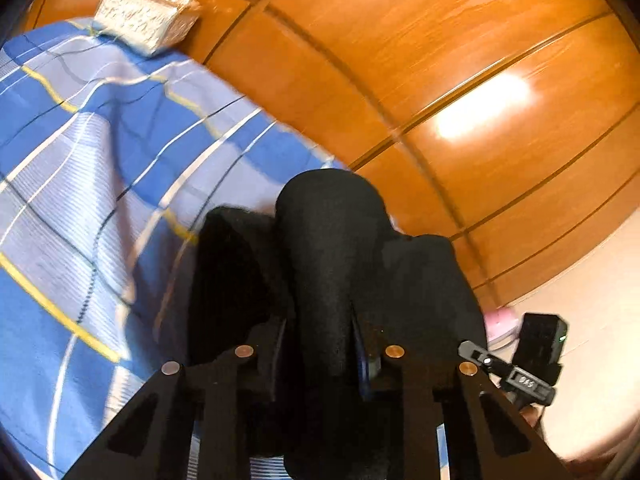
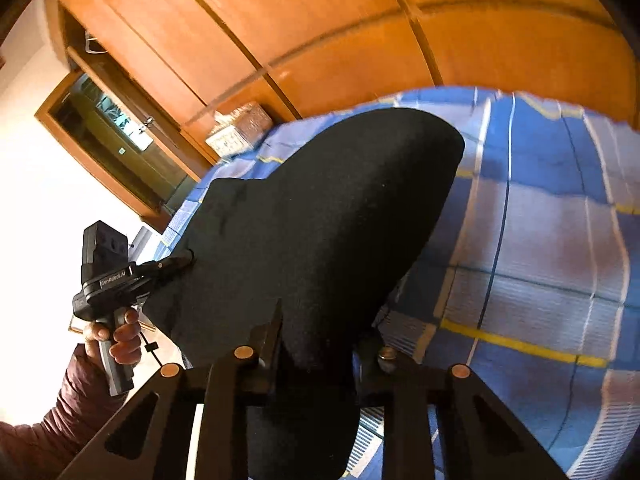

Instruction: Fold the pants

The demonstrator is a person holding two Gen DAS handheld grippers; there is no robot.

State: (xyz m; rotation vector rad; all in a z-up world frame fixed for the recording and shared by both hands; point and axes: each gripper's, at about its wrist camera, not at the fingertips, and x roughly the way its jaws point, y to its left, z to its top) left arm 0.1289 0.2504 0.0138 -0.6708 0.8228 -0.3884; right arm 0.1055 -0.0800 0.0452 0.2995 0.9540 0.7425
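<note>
Wood panelling fills the far side behind my plaid bed [image 1: 92, 168]. Left view: my left gripper [image 1: 320, 344] is clenched on a bunched fold of the black pants [image 1: 332, 240], lifted. Right view: my right gripper [image 2: 316, 336] clamps the pants' near edge, cloth draping over the bed. I judge folding barely begun; no fold is laid flat yet.

Warm, bright light fills my two fisheye views. White glare patches sit on the glossy wooden wardrobe [image 1: 460, 92], the largest just above the black pants [image 1: 332, 264], which read as near-featureless dark. Left of the pants [image 2: 320, 216], the pale wall [image 2: 48, 184] is overexposed. Motion blur smears the checked bedsheet [image 1: 92, 168]; straight wardrobe seams bow, and corners vignette black.
</note>
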